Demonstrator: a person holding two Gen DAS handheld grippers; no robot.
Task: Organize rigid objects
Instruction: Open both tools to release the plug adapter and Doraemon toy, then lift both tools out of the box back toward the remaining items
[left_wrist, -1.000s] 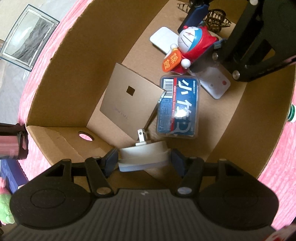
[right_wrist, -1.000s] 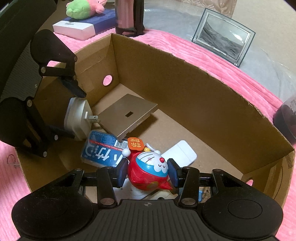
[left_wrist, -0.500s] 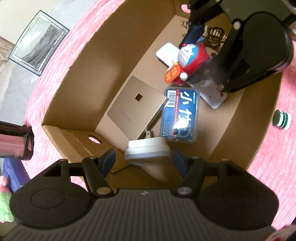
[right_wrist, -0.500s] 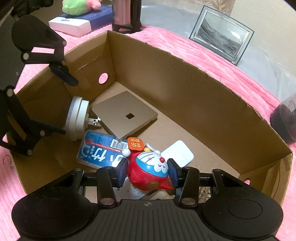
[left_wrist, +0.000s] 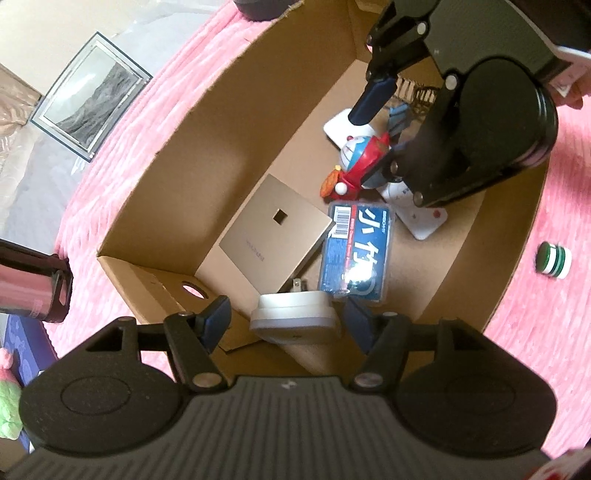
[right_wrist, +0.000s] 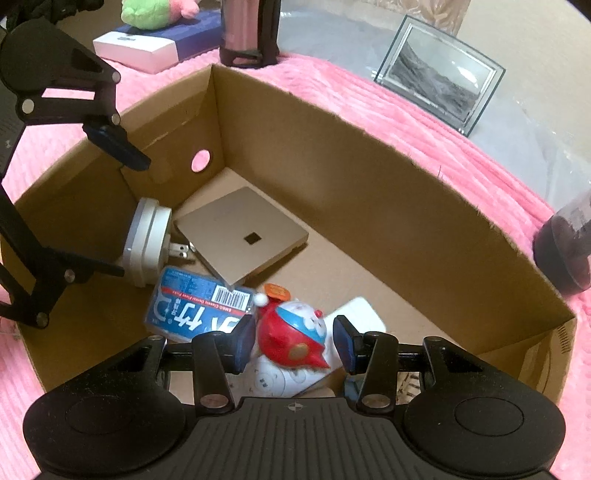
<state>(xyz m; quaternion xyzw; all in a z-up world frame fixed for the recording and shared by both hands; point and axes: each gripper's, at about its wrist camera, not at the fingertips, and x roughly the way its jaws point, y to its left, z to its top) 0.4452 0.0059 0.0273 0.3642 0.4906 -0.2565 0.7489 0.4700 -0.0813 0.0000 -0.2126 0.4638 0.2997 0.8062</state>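
A white plug adapter (left_wrist: 291, 317) (right_wrist: 147, 243) leans on the near wall of the cardboard box (left_wrist: 236, 122) (right_wrist: 332, 166). My left gripper (left_wrist: 287, 323) (right_wrist: 127, 218) is open above it, with a gap at each pad. A red and blue toy figure (right_wrist: 291, 336) (left_wrist: 365, 158) lies on a white remote (right_wrist: 360, 314) between the pads of my right gripper (right_wrist: 294, 343) (left_wrist: 376, 118). A sliver of gap shows at the right pad. A flat gold box (left_wrist: 273, 229) and a blue pack (left_wrist: 356, 251) lie on the floor of the box.
The box stands on a pink blanket (right_wrist: 443, 147). Outside it are a picture frame (right_wrist: 439, 81), a pink tumbler (right_wrist: 247, 33), a dark jar (right_wrist: 569, 251) and a small green and white disc (left_wrist: 552, 260). A plush toy (right_wrist: 155, 14) lies on flat boxes at the back.
My left gripper has let go of the plug adapter and risen; the adapter now leans on the box wall. The toy has tipped a little between the right pads.
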